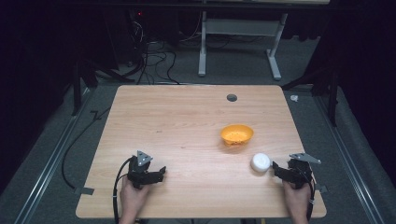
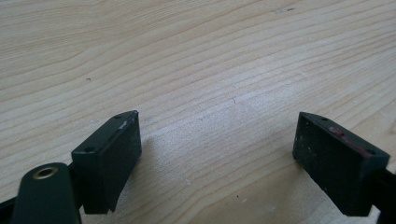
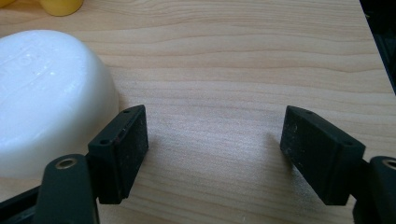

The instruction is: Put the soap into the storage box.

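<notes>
Grippers low in frame: left gripper (image 1: 161, 171) spread over bare table (image 1: 187, 121); right gripper (image 1: 275, 168) spread, empty, lower right, its left jaw just beside white bowl (image 1: 260, 162), likely lining up a grasp. Orange bowl (image 1: 236, 134) sits farther up, mid-right, apparently the place to nest it.

Black left gripper (image 1: 161, 171), black right gripper (image 1: 275, 166), grey three-cornered plates, trailing black cables

The bowl (image 1: 237, 134) sits on the desk (image 1: 187, 116) right of centre. The upturned dish (image 1: 260, 162) lies nearer the front edge, toward the right edge.
</notes>
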Motion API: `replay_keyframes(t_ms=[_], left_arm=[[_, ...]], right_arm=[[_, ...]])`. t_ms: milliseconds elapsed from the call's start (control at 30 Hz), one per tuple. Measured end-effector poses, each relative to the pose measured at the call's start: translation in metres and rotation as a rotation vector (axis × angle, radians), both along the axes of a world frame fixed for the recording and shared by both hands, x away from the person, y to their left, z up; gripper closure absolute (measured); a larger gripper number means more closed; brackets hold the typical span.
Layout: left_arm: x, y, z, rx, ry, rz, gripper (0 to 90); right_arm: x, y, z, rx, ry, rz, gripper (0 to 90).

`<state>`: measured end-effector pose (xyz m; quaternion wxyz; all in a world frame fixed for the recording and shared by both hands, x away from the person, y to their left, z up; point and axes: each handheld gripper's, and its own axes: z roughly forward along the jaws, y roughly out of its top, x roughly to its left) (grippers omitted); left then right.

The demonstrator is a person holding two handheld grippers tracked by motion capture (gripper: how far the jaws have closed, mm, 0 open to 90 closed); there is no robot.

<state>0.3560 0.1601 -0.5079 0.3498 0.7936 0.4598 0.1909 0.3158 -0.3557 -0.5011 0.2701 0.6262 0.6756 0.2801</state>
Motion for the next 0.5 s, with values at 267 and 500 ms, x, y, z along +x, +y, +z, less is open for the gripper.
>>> replay_keyframes(t_ms=[267, 500], left_arm=[[0.0000, 0.0000, 0.0000, 0.000, 0.000, 0.000, 15.8], [0.0000, 0.0004, 0.0004, 0.002, 0.004, 0.001, 16.0]], right_arm=[[0.0000, 0.0001, -0.0001, -0.002, -0.002, 0.008, 24.1], [0.0000, 0.0003, 0.0002, -0.002, 0.002, 0.017, 24.0]])
